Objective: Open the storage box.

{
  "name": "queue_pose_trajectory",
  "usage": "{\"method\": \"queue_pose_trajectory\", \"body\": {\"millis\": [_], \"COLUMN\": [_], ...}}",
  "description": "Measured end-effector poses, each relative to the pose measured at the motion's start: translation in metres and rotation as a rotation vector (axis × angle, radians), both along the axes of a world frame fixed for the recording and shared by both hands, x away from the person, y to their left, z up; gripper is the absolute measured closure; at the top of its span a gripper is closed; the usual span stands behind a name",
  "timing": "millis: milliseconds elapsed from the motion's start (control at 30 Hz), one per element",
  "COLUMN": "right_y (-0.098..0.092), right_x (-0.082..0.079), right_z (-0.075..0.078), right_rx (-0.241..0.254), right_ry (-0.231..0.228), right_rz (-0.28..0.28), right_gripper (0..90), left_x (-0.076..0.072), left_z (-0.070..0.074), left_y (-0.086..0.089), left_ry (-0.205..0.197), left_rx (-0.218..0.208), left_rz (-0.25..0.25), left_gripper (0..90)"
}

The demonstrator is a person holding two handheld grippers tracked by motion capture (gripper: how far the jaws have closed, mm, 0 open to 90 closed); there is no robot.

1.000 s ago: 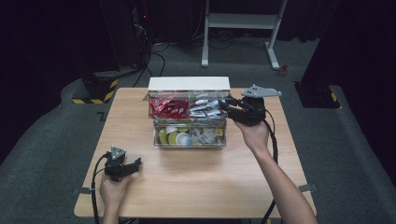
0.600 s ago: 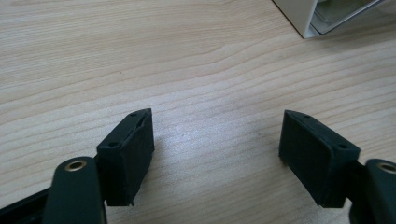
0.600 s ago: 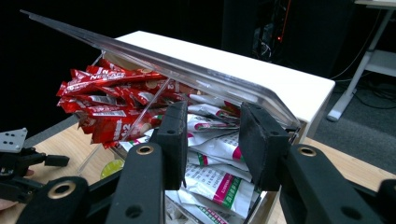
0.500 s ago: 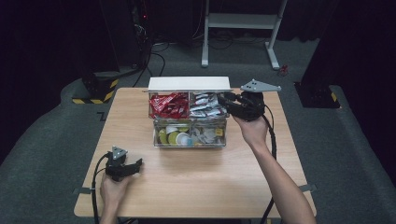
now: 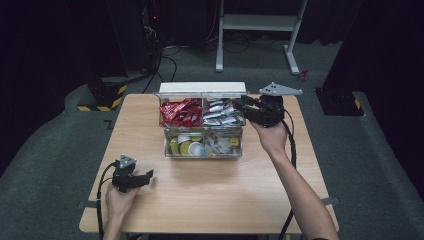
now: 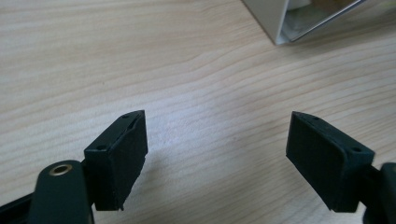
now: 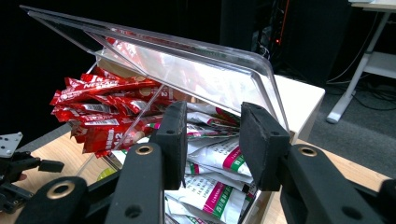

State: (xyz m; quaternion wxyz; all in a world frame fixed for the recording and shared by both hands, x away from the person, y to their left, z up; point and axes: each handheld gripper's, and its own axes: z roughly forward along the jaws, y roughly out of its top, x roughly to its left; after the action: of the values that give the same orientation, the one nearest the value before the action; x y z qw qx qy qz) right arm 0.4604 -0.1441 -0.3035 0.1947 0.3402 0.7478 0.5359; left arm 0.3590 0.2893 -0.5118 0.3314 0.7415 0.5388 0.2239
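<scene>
Lid [image 7: 187, 65] before right gripper [image 7: 209, 140], perhaps unheld.

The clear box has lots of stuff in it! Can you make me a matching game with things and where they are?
Things:
1. red packets
2. white packets
3. left gripper
4. right gripper

Places:
A. low over bare table, jaws wide apart
B. back left compartment of the clear box
C. at the box's right back corner
D. back right compartment

Pairs: 1-B, 2-D, 3-A, 4-C
</scene>
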Motion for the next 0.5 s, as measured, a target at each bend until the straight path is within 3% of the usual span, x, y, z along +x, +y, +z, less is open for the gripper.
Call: {"method": "queue_pose_trajectory", "body": {"millis": [367,433,500], "right_y": [0.001,0.001,0.001], "right_x": [0.001,0.001,0.001], "right_z": [0.002,0.002,0.002], "right_rx": [0.002,0.014,0.014], "right_ry": [0.008,0.012,0.011], "right_rz": [-0.009,-0.011,-0.013], "right_gripper": [61.3,61.3,61.3], "left_x": [-0.005,-0.006,-0.006], "left_z": [0.015,0.018,0.019], "left_y": [-0.008,-0.008,-0.008], "left_ry": [-0.054,-0.059,-0.059], "left_rx": [-0.022,-0.055,-0.060], "left_rz": [-0.066,-0.068,-0.069], "left_gripper": [23.8,23.9,23.8]}}
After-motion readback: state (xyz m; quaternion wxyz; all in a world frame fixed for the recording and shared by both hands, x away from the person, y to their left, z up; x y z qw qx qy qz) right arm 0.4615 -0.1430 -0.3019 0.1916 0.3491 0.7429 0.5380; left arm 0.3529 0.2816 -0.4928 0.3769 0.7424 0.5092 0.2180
